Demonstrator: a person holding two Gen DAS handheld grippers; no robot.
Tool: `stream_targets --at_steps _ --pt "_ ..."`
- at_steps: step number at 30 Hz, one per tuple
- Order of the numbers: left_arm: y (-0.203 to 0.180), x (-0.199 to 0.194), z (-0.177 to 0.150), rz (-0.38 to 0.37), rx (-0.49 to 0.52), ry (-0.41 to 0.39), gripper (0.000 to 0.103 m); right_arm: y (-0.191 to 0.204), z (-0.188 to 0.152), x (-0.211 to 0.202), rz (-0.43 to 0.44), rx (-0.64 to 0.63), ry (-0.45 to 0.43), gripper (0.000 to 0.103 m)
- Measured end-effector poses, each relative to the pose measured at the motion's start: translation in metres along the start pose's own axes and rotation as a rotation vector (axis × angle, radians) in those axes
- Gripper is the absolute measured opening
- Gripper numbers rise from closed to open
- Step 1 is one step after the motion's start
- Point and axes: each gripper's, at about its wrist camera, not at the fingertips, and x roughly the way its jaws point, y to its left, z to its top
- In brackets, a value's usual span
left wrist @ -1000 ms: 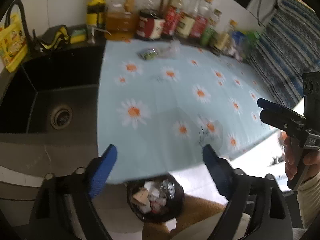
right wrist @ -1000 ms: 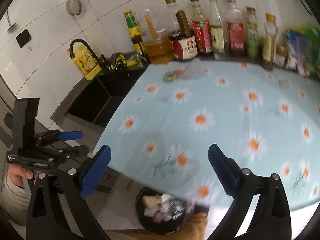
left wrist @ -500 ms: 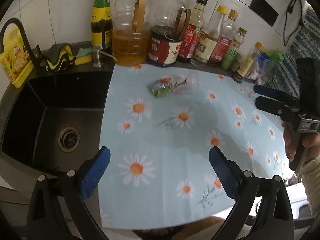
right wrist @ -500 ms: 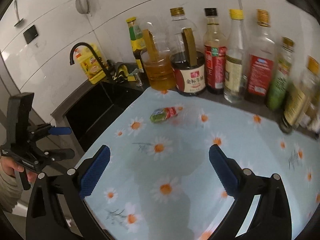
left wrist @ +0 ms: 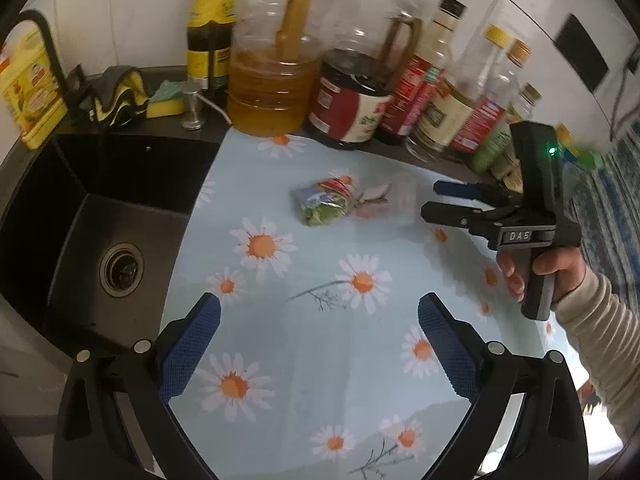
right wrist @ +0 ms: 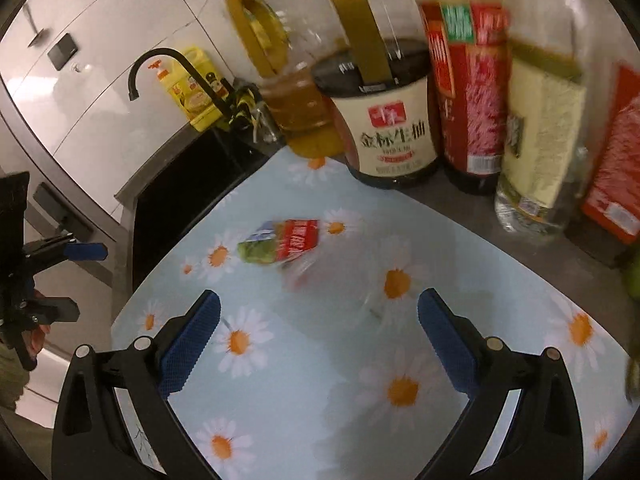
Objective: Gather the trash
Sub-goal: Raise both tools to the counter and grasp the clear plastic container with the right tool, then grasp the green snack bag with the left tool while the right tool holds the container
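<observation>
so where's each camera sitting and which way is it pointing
Left wrist: on the left tongs, angled down at the daisy cloth and sink; both its open fingers show, plus the right tongs and hand.
Right wrist: on the right tongs, close on the bottles; its open fingers and the left tongs show.
Shared: snack wrapper, soy jug.

Left wrist view. Daisy cloth [left wrist: 320,320]: centre and lower frame. Snack wrapper [left wrist: 326,204]: on cloth, upper centre. Bottles [left wrist: 360,92]: row behind cloth, along top. Sink [left wrist: 100,240]: left of cloth. Right gripper [left wrist: 428,200]: right edge, just right of wrapper.
</observation>
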Motion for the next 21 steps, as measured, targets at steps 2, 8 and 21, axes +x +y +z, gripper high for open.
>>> stream_targets --at_steps 2,8,21 --pt "0.002 0.004 0.003 0.008 -0.018 -0.003 0.096 -0.008 0.005 0.009 0.021 0.007 0.011 0.098" --pt "0.011 0.019 0.008 -0.008 -0.075 0.028 0.096 -0.013 0.016 0.031 0.061 -0.021 0.064 0.098" --pt "0.025 0.045 0.023 -0.011 -0.099 0.068 0.096 -0.010 0.010 0.032 0.068 -0.063 0.076 0.059"
